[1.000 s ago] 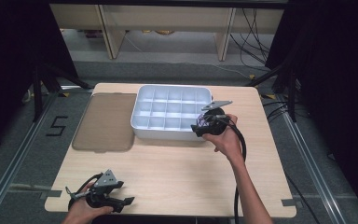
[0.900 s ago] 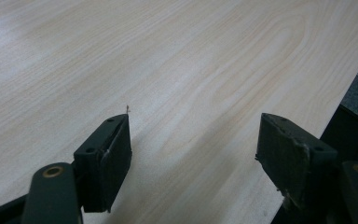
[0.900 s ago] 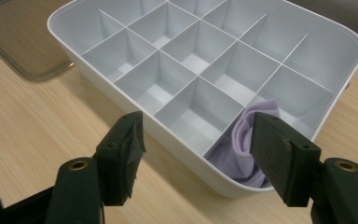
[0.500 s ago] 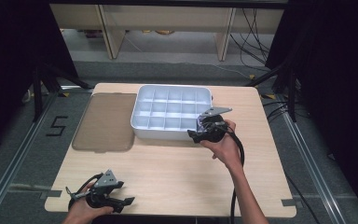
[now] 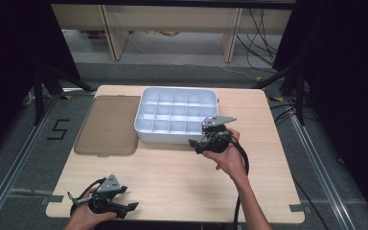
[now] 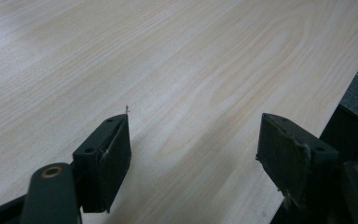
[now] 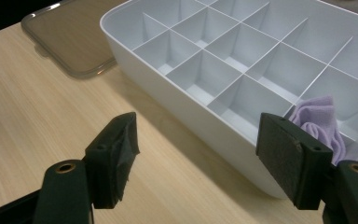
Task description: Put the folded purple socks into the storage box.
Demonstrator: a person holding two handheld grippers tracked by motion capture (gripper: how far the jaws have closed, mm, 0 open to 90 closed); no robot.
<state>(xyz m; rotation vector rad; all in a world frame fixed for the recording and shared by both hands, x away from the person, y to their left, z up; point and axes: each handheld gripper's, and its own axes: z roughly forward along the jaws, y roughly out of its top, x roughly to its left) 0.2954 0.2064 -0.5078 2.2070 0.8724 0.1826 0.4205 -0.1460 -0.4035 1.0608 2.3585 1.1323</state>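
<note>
A small crumpled lilac cloth [image 7: 320,122] lies in a near corner compartment of the white plastic divided tray [image 7: 177,100] on the pale wooden table [image 5: 182,177] — soft, light, best pinched at a raised fold. The right tongs [image 7: 205,158] hover released just outside the tray wall; the left tongs [image 6: 193,154] gape empty near the table's edge.

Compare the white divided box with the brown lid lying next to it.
The white divided box is deep and split into a grid of compartments; the brown lid is one flat, thin sheet. The box is opaque white, the lid tinted brown and see-through. One box compartment holds a purple cloth; nothing lies on the lid. Both are rounded rectangles resting side by side on the table.
</note>
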